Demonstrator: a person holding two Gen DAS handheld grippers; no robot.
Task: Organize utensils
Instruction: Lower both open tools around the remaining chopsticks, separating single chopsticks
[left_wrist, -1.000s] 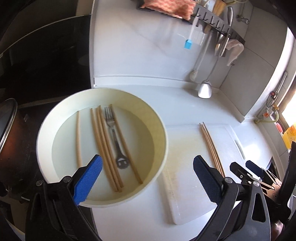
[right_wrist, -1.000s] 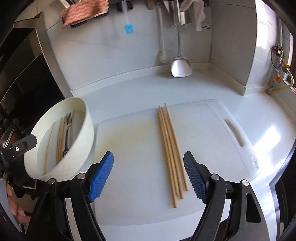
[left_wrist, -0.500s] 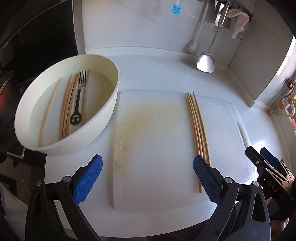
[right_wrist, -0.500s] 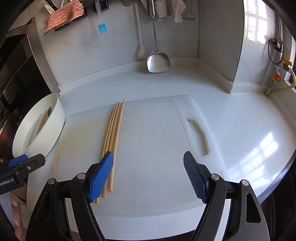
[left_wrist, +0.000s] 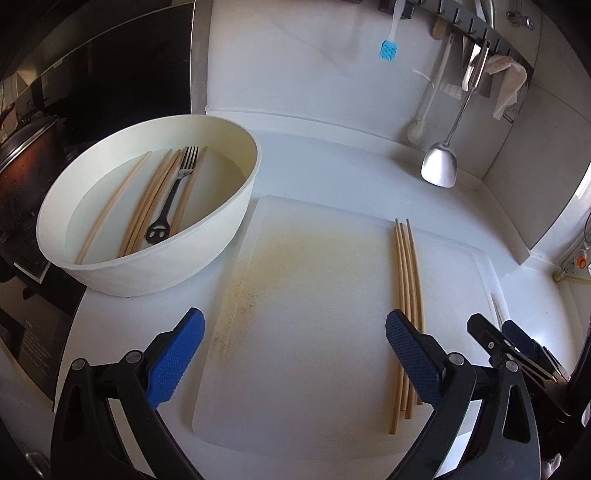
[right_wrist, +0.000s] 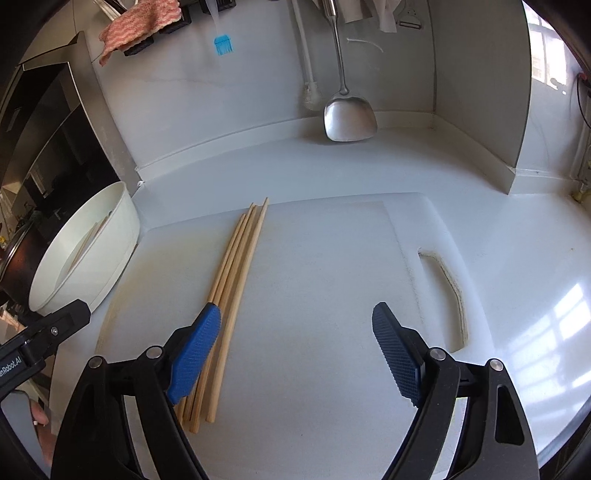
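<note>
A cream bowl (left_wrist: 236, 218) sits left of a white cutting board (left_wrist: 314, 332); the bowl (right_wrist: 118, 236) also shows at the left of the right wrist view. Inside lie several wooden chopsticks (left_wrist: 110, 210) and a dark-handled fork (left_wrist: 173, 195). A bundle of several chopsticks (left_wrist: 406, 280) lies lengthwise on the board (right_wrist: 325, 280), shown too in the right wrist view (right_wrist: 236, 273). My left gripper (left_wrist: 295, 354) is open and empty above the board's near part. My right gripper (right_wrist: 295, 350) is open and empty, its left fingertip (right_wrist: 195, 347) over the bundle's near end.
A metal spatula (right_wrist: 349, 114), a blue brush (right_wrist: 223, 44), a white brush (left_wrist: 417, 127) and a cloth (right_wrist: 136, 26) hang on the back wall rail. A dark stove and pot (left_wrist: 22, 155) stand left of the bowl. The counter corner wall (right_wrist: 480, 92) rises at the right.
Both grippers have swung to the right: the bowl has slid to the left of each view and the board now fills the middle. Both stay open and empty.
</note>
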